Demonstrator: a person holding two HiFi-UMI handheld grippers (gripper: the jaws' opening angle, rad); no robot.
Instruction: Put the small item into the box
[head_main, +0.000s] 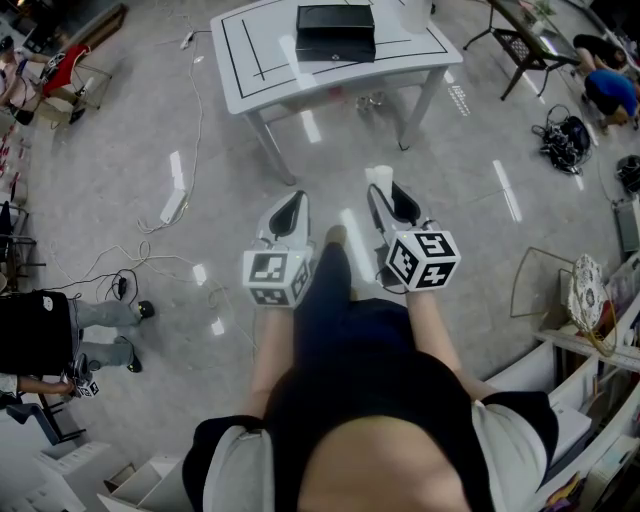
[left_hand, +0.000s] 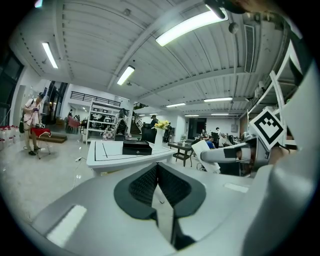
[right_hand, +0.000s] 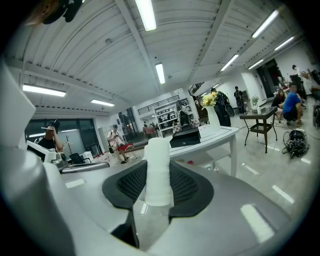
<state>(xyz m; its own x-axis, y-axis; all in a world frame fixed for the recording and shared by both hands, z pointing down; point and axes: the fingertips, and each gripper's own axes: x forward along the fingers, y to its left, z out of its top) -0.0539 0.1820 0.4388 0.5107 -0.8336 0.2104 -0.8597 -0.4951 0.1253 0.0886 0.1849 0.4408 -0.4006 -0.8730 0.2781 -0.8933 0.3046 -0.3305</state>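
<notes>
Between the jaws of the right gripper (head_main: 384, 192) a small white roll (right_hand: 159, 167) stood upright, clamped by the dark pads. The left gripper (left_hand: 158, 170) had its jaws closed together with nothing between them. Both grippers were held side by side before the person, well short of the white bench (head_main: 240, 70), where the black box (head_main: 335, 32) lay.

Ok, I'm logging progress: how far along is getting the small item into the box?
Done: the right tongs are shut on the white item. In hand: that item, with the table a way ahead. Left: reaching the black box on that table and putting the item in. The left tongs are shut, empty.
</notes>
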